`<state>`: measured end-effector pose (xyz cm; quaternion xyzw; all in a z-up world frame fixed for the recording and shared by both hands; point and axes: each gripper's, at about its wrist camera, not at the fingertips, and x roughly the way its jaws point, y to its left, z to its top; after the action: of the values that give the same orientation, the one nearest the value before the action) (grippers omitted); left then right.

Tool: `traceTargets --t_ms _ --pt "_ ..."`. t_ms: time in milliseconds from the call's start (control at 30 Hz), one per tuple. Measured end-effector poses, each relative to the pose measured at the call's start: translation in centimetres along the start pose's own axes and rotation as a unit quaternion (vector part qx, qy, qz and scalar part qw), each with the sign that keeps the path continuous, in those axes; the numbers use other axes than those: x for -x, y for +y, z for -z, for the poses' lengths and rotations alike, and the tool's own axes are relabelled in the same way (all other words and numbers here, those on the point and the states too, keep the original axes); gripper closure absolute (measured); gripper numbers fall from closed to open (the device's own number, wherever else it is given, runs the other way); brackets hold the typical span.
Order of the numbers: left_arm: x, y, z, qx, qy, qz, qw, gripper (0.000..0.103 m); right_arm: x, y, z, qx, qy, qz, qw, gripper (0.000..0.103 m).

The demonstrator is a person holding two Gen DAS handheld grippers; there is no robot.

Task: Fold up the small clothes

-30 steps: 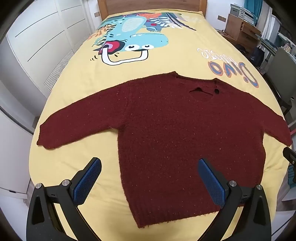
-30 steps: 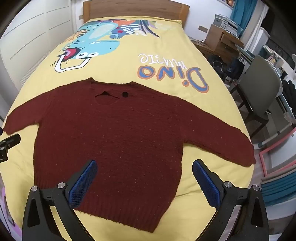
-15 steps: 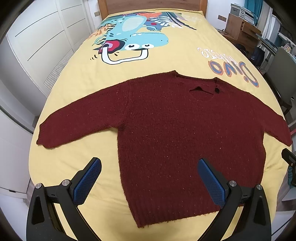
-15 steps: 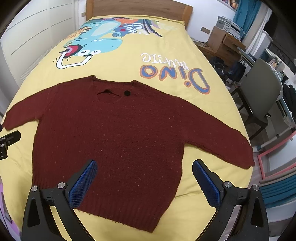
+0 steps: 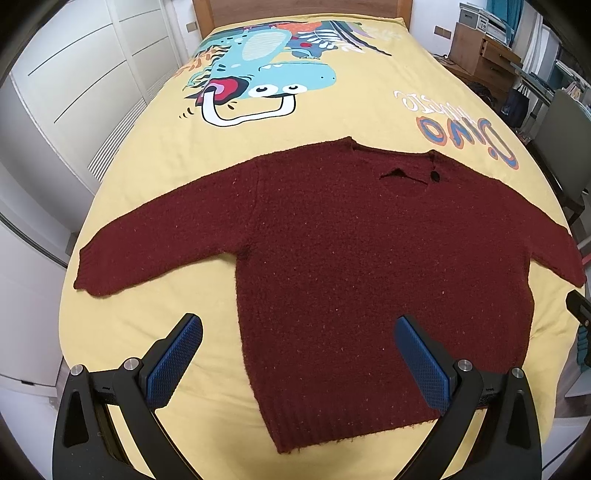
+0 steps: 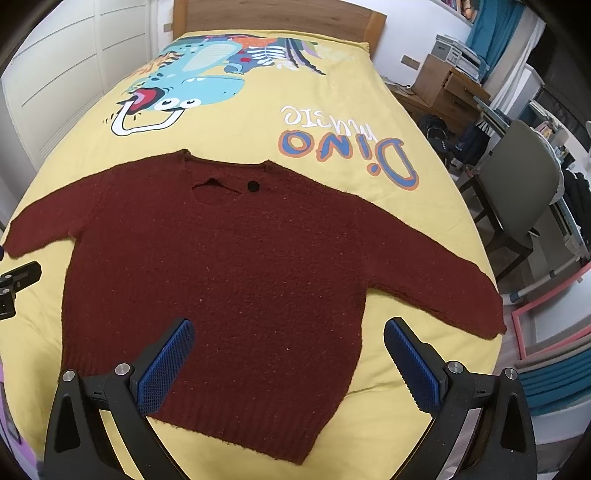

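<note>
A small dark red knitted sweater [image 5: 351,258] lies flat and spread out on the yellow bedspread [image 5: 332,122], both sleeves out to the sides, hem toward me. It also shows in the right wrist view [image 6: 240,266]. My left gripper [image 5: 295,354] is open and empty, held above the hem's left part. My right gripper [image 6: 288,354] is open and empty, held above the hem's right part. Neither touches the sweater. The left sleeve cuff [image 5: 92,273] lies near the bed's left edge, the right sleeve cuff [image 6: 480,314] near the right edge.
The bedspread has a dinosaur print [image 5: 258,85] and a wooden headboard [image 6: 280,18] at the far end. White wardrobe doors [image 5: 74,74] stand on the left. A grey chair [image 6: 524,195] and a wooden desk [image 6: 450,88] stand on the right.
Both grippers have crept slightly toward the sweater; it sits a touch lower in both views. The sweater has not moved and the jaws stay open.
</note>
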<state>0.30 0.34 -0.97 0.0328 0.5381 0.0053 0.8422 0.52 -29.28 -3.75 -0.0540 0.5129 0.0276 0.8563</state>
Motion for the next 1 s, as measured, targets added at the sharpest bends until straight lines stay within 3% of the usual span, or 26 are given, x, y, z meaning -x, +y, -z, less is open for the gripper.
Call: traceTargets --t_ms 1000 --pt "-0.39 0.07 0.20 -0.007 0.009 0.005 0.9999 0.001 0.05 0.40 0.13 0.007 0.003 0.000 1.000 0.001"
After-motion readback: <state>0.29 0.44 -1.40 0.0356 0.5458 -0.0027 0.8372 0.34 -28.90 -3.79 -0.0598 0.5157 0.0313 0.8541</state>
